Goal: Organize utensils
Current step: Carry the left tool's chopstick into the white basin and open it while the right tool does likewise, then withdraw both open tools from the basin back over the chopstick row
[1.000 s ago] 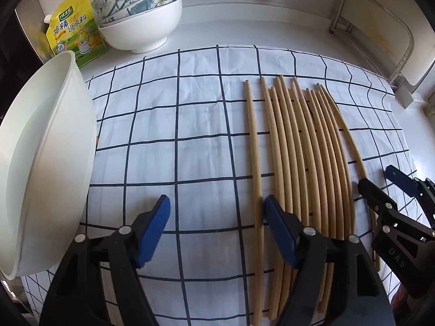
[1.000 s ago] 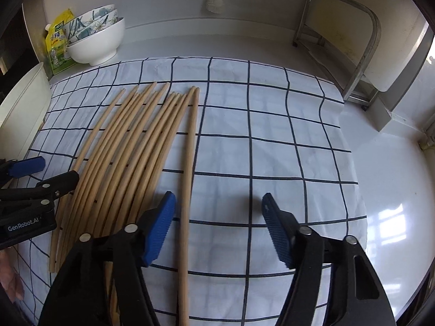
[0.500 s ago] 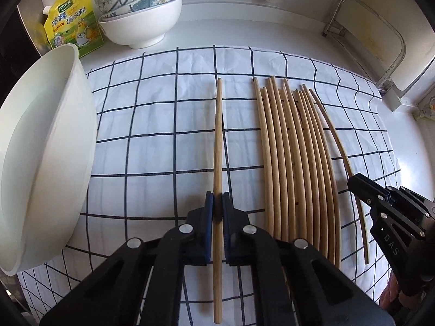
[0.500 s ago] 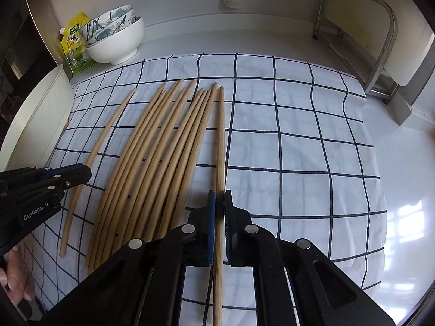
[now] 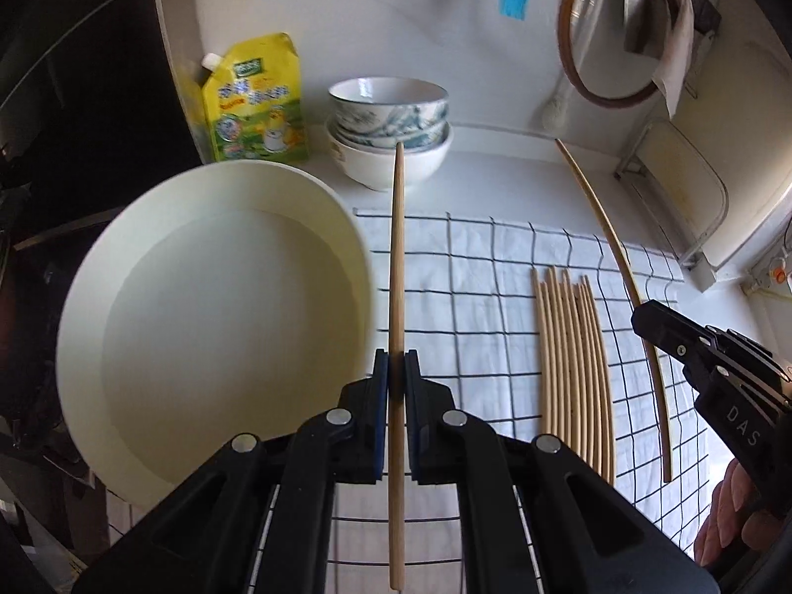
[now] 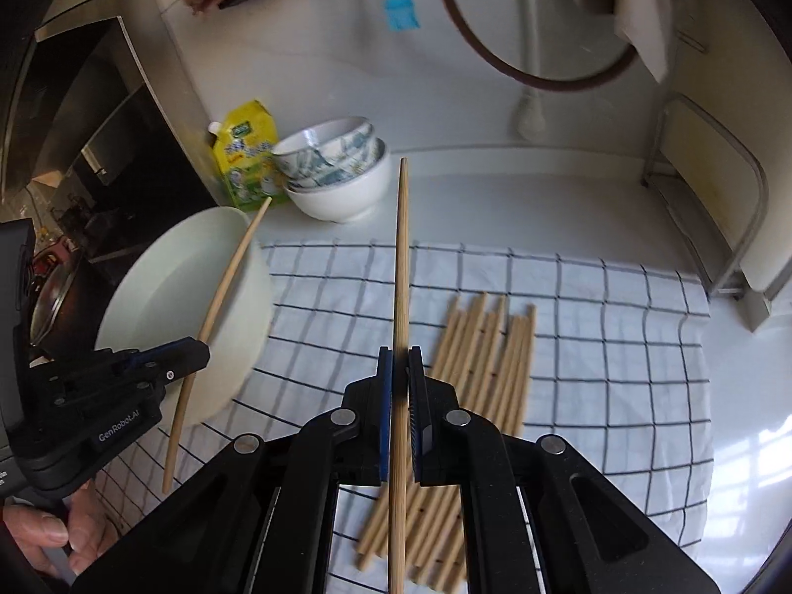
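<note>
My left gripper (image 5: 396, 371) is shut on a wooden chopstick (image 5: 396, 267), lifted clear of the checked cloth (image 5: 475, 307) beside the big white bowl (image 5: 208, 326). My right gripper (image 6: 400, 371) is shut on a second chopstick (image 6: 400, 267), also held in the air. Each view shows the other gripper: the right gripper (image 5: 648, 317) with its chopstick (image 5: 609, 227) at the right of the left wrist view, the left gripper (image 6: 193, 354) with its chopstick (image 6: 222, 292) at the left of the right wrist view. Several chopsticks (image 5: 574, 361) (image 6: 475, 371) lie side by side on the cloth.
Stacked patterned bowls (image 5: 388, 136) (image 6: 336, 173) and a yellow pouch (image 5: 255, 99) stand at the back by the wall. A metal rack (image 6: 713, 188) is at the right. A dark appliance (image 6: 89, 114) sits left of the big white bowl (image 6: 193, 307).
Both grippers shut, each on an outer chopstick of the row, then rose with them off the cloth. The views now look farther toward the back wall.
</note>
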### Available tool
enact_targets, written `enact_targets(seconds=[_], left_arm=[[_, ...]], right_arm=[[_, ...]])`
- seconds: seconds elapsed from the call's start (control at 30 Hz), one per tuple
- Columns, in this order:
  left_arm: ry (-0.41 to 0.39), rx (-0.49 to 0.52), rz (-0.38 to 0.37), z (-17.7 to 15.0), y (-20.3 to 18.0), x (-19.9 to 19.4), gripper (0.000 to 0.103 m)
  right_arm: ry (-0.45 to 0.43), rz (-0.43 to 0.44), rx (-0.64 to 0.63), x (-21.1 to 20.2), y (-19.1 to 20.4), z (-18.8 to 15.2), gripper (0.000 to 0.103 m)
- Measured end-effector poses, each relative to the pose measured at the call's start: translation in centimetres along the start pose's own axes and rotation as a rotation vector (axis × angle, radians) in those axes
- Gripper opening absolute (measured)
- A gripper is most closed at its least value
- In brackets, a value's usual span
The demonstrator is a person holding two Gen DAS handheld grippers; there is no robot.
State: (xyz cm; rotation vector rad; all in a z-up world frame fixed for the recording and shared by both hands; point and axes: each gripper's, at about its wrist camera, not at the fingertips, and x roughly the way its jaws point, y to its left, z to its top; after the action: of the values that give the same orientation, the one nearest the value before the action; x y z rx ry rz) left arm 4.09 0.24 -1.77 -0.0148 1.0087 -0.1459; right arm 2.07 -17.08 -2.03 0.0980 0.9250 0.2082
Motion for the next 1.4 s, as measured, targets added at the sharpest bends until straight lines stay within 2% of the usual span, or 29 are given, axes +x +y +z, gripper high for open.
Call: enact_targets(seconds=[0.17,0.27,0.4,0.67,0.93,0.97,1.03,1.1,1.27,1.3,1.33,1.4], left_arm=[[-0.036,-0.072,0.068,1.4,6.9,-1.3,0.007],[-0.031,-0.112,0.104,1.7,10.7,-0.5,0.007],[-0.006,-0.146,0.113,2.1,14.2,1.3,0.007],[0.087,-0.13,0.112,1.4,16.7,5.5,0.007],[0.137,-0.121,0.103,1.1,17.5,7.2,0.008],[0.139,-0.121,0.1,1.1,17.5,7.3,0.01],[0.136,-0.119,0.102,1.2,17.6,7.1,0.023],[0.117,-0.125,0.113,1.2,17.7,6.6,0.052],[0.087,-0.138,0.125,1.2,18.1,5.4,0.054],[0.089,-0.14,0.128,1.1,18.2,5.3,0.057],[0.089,-0.141,0.131,0.9,18.2,5.2,0.06],[0.089,-0.138,0.135,0.8,18.2,5.2,0.061]], right_arm=[[0.018,0.115,-0.042,2.9,6.4,3.1,0.006],[0.047,0.147,-0.079,5.4,10.2,4.3,0.006],[0.118,0.161,-0.111,8.8,13.9,4.7,0.006],[0.269,0.141,-0.102,14.8,16.7,3.7,0.006],[0.293,0.113,-0.062,16.7,16.4,3.4,0.006],[0.285,0.12,-0.056,16.6,16.4,3.5,0.006],[0.266,0.131,-0.044,16.3,16.1,3.7,0.006],[0.248,0.125,-0.041,15.8,16.0,3.9,0.012],[0.213,0.107,-0.048,14.2,15.7,3.8,0.012],[0.21,0.105,-0.049,13.9,15.6,3.8,0.013],[0.208,0.103,-0.049,13.7,15.5,3.7,0.017],[0.208,0.102,-0.05,13.3,15.6,3.5,0.02]])
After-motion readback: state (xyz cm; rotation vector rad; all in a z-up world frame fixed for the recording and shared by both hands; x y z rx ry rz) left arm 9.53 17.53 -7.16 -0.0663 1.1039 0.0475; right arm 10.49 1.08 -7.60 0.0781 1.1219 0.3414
